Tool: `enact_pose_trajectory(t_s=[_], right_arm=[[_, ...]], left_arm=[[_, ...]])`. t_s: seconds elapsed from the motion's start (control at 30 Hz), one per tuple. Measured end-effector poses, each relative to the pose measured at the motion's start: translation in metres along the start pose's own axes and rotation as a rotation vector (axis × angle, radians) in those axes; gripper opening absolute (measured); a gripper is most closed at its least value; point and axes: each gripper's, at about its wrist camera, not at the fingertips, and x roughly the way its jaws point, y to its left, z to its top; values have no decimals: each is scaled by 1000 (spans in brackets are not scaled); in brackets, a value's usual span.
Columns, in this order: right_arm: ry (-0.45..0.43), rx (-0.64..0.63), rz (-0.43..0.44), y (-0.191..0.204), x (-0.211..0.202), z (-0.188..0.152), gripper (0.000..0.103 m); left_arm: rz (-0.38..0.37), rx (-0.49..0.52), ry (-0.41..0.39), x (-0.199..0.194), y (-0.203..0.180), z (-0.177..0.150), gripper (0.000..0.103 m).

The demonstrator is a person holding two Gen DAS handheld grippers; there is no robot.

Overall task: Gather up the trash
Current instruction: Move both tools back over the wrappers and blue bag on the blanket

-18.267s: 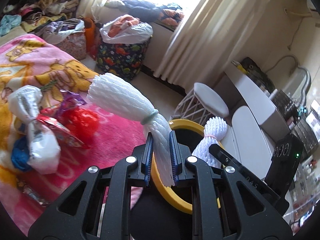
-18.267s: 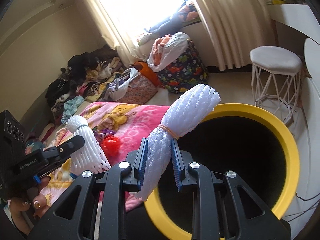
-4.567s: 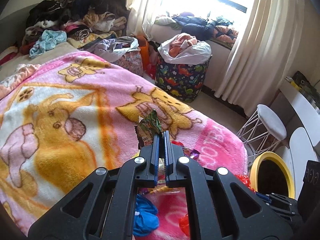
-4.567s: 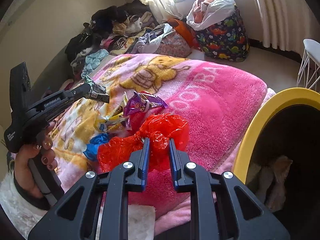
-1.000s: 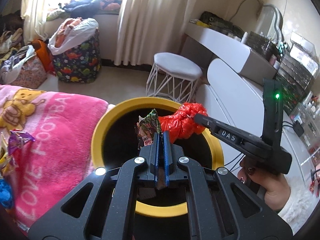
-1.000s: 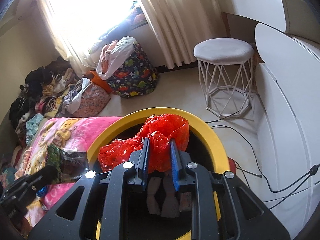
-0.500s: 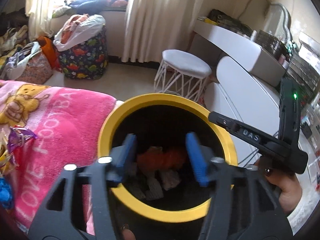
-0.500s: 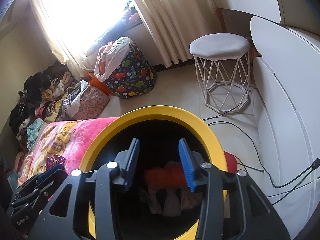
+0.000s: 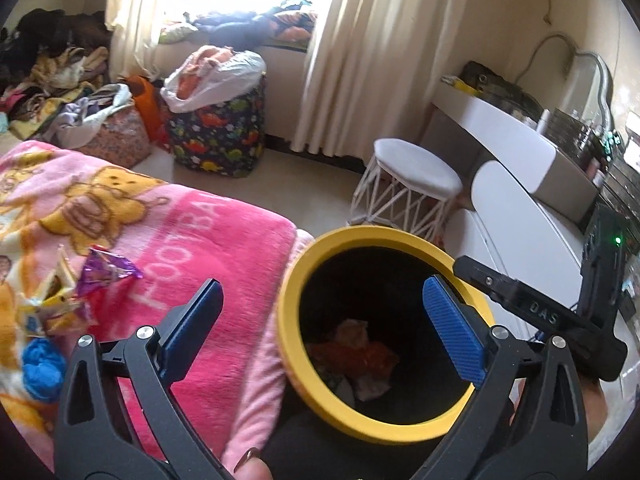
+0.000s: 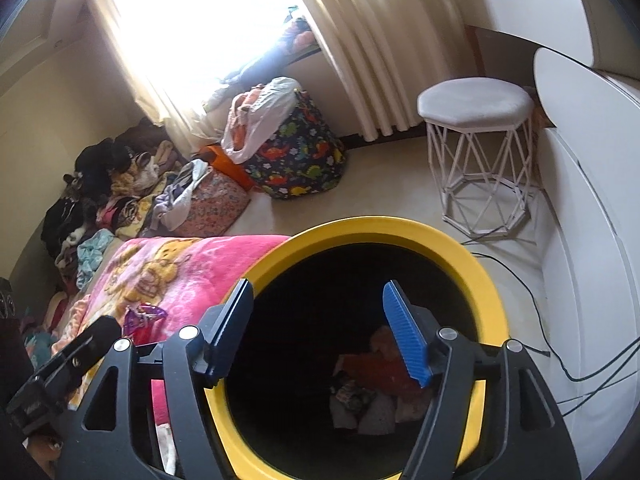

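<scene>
A yellow-rimmed black bin (image 9: 316, 256) (image 10: 472, 264) stands beside the pink blanket. Red plastic (image 9: 356, 354) (image 10: 376, 372) and pale trash lie at its bottom. My left gripper (image 9: 320, 316) hangs above the bin's left rim, jaws opening wide with nothing between them. My right gripper (image 10: 316, 316) is over the bin mouth, jaws also opening and empty; it shows at the right of the left wrist view (image 9: 532, 312). A purple wrapper (image 9: 106, 268) (image 10: 142, 314), yellow wrappers (image 9: 44, 308) and a blue scrap (image 9: 40, 364) lie on the blanket.
The pink cartoon blanket (image 9: 192, 236) covers the bed to the left. A white wire stool (image 10: 476, 104), a white dresser (image 9: 516, 148), a dinosaur-print bag (image 9: 224, 140) and heaps of clothes (image 10: 100, 184) stand around. Cables (image 10: 560, 344) trail on the floor right of the bin.
Both grippers opened over the bin: the green wrapper left the left one and the red plastic left the right one, and both now lie inside. The left gripper has shifted toward the blanket.
</scene>
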Motion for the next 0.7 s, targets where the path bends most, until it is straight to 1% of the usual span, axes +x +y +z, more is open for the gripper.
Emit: enact_pose_trajectory(t_s=[0.37, 0.5, 0.7], right_arm=[[-4, -69, 57, 31, 0, -1, 69], [2, -88, 79, 42, 1, -1, 71], [8, -127, 113, 64, 4, -2, 71]], left_arm=[[59, -24, -62, -23, 23, 4, 92], [83, -41, -79, -30, 35, 5, 92], [123, -73, -110, -43, 56, 6, 92]])
